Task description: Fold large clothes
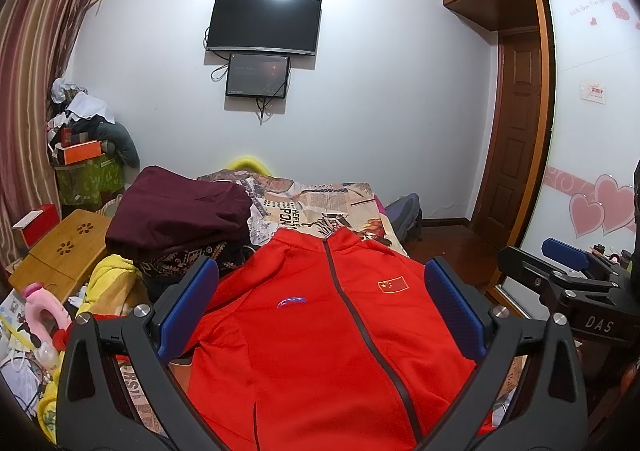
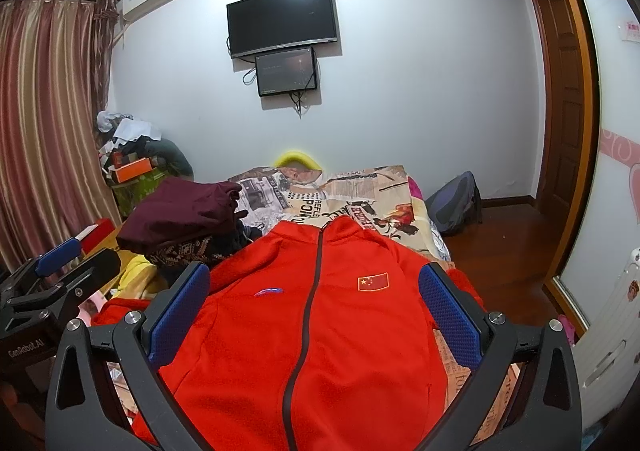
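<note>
Two hand-held grippers, left (image 1: 320, 307) and right (image 2: 314, 309), jaws wide open, nothing held, above red jacket (image 2: 320, 331). Risk: maroon clothes pile (image 1: 180, 211) beside jacket's shoulder snags sleeve fold; slick fabric slips.

- A red jacket (image 2: 320, 315) lies flat, front up and zipped, on the bed (image 2: 384, 191), collar toward the far wall.
- The right gripper (image 2: 314, 315) hangs above it, blue pads wide apart, nothing between them.
- The left gripper (image 2: 52, 271) shows at the left edge.
- A maroon garment (image 2: 180, 211) tops a pile beside the jacket.
- A TV (image 2: 282, 21) hangs on the wall.
</note>
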`<state>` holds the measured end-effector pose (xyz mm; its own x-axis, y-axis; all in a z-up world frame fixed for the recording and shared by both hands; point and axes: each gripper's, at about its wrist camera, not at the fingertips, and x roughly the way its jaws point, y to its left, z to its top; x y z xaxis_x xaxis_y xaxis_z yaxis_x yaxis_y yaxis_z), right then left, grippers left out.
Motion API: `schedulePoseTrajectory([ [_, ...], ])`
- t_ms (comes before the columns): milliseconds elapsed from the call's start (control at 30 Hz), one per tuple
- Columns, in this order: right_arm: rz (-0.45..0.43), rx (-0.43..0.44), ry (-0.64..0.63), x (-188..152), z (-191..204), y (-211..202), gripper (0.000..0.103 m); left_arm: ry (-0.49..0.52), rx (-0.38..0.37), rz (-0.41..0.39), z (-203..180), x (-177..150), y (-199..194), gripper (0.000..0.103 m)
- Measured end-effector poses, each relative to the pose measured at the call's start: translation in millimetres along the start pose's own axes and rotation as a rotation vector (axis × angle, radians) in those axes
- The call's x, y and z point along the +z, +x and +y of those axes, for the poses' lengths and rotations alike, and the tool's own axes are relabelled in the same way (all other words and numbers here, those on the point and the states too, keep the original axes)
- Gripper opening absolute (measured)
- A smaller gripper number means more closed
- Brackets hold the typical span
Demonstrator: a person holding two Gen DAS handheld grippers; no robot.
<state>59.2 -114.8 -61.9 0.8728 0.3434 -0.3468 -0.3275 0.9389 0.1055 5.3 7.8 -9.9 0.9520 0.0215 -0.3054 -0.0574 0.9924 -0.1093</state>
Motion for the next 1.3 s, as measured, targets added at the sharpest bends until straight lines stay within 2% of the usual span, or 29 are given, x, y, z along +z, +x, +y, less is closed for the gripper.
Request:
schedulePoseTrajectory([
  [967, 0.026, -0.012, -0.001, 3, -5, 10, 0.103, -0.021, 0.016, 0.014, 15, -6, 12, 0.103],
  [1167, 0.042, -0.037, -0.008, 4, -7, 22, 0.103, -0.053, 0.073, 0.015, 39, -2, 27, 0.103],
  [1300, 0.057, -0.052, -0.003, 4, -10, 33, 0.103, -0.091, 0.164, 0.010, 70, 0, 38, 0.103],
])
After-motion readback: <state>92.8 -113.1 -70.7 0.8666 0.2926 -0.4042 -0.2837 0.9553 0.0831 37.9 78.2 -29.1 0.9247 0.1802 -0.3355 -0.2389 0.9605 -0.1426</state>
